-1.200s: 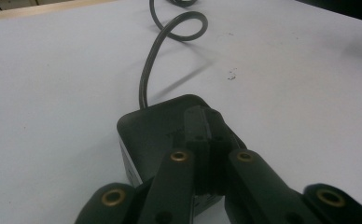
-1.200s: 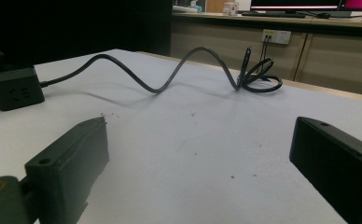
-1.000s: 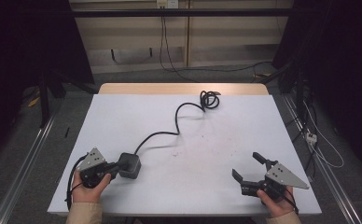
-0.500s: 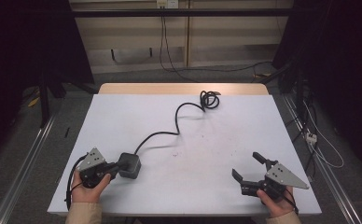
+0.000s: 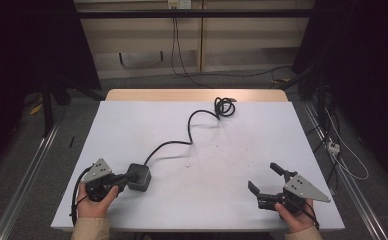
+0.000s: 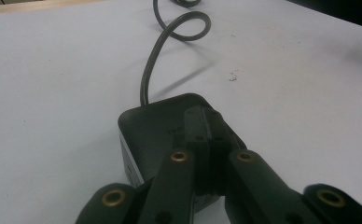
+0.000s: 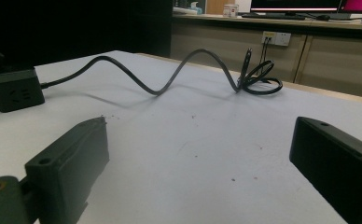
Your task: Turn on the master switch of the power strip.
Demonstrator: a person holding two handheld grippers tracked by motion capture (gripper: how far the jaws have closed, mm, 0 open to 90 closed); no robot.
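Note:
A black cube-shaped power adapter lies on the white table near its front left. The adapter's black cable snakes away to a small coil at the far edge. My left gripper is shut, and its closed tips rest against the top of the adapter; in the left gripper view the left gripper shows no gap between its jaws. My right gripper is open at the front right, holding nothing. The right gripper view has the right gripper facing the adapter and the coil.
Small dark specks mark the middle of the table. A wooden strip edges the far side. Behind it runs a low cabinet with a wall socket, and cables lie on the floor to the right.

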